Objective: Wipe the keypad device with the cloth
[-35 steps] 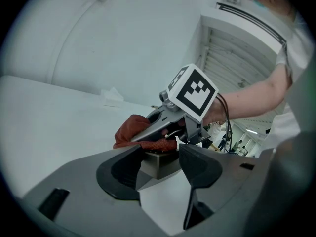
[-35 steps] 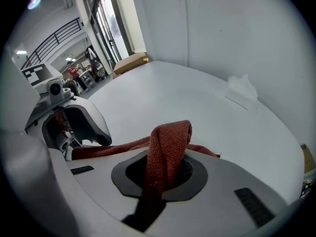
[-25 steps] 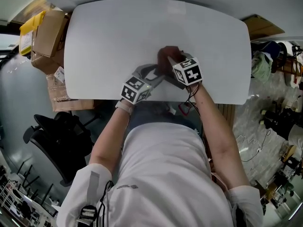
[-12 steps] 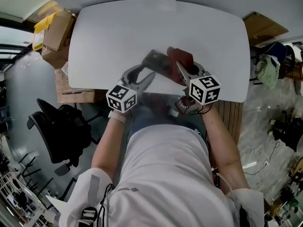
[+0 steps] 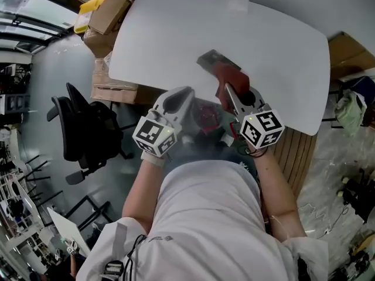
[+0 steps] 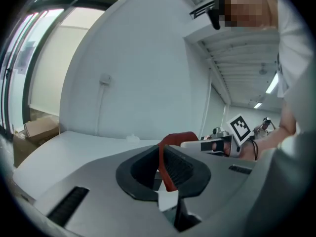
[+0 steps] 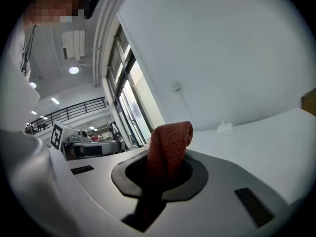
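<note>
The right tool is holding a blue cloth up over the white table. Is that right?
Almost. The cloth is red, not blue. The right gripper view shows it: the right tool is holding a red cloth up over the white table.

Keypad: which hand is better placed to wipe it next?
Right. The right gripper is shut on the cloth, and the cloth hangs close to the keypad, so it probably only needs to come down and rub.
</note>
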Demonstrator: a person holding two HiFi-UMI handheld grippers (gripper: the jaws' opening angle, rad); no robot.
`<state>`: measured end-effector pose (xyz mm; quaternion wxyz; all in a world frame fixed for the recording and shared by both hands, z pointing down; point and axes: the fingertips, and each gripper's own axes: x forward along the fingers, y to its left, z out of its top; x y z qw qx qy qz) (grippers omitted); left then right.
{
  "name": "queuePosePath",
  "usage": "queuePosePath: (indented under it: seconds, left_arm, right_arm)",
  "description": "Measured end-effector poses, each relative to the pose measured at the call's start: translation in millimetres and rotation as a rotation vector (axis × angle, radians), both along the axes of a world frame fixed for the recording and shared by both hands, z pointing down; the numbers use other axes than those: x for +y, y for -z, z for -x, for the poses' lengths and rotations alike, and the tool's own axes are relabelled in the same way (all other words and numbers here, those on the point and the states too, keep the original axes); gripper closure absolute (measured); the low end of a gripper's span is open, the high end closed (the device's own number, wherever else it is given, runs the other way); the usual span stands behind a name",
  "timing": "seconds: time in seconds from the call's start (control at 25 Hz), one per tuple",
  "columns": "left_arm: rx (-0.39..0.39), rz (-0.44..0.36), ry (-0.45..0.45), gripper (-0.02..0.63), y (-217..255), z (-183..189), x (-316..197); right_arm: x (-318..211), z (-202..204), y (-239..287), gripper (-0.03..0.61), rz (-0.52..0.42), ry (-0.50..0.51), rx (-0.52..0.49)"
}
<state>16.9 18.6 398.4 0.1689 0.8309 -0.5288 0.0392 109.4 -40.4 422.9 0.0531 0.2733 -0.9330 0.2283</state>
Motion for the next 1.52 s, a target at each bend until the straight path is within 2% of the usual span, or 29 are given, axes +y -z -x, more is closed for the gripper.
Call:
queuePosePath:
  seconds: [0.24,0.52,0.68,0.84,0.96,1.16,1.28,1.44,1.52]
  left_arm:
    - [-0.012,-0.081,-0.032,0.595,41.2,17.7,39.2]
    - [0.062,-0.109,-0.076,0.603,68.7,59.1,99.5]
    - [0.069,-0.145,-0.107,0.603,70.2,71.5,126.6]
    - [0.101,-0.166,-0.105,0.603,70.3,69.0,144.8]
    - [0.075,-0.182,-0.097,0.603,71.9,61.1,152.8]
    - [0.082,-0.198,-0.128,0.604,77.5,41.4,163.5]
    - [0.118,-0.185,-0.153,0.604,85.3,26.7,165.4]
    - [0.175,-0.196,-0.121,0.604,98.9,16.9,161.9]
    - [0.163,-0.202,-0.121,0.604,101.5,11.0,161.3]
  right_arm:
    - [47.5,37.7,34.3,0.525,-0.069,0.030,-0.013]
    - [107.4,69.0,68.1,0.525,-0.144,-0.034,0.002]
    - [139.3,75.3,78.6,0.525,-0.175,-0.078,0.026]
    - [164.8,70.8,85.2,0.526,-0.212,-0.096,0.060]
    - [177.2,64.5,90.3,0.525,-0.236,-0.094,0.070]
    - [191.6,48.7,106.2,0.525,-0.292,-0.083,0.055]
    - [196.3,37.8,117.3,0.525,-0.327,-0.071,0.052]
    - [197.8,23.8,124.9,0.525,-0.363,-0.058,0.064]
    - [197.4,19.0,127.8,0.525,-0.371,-0.056,0.061]
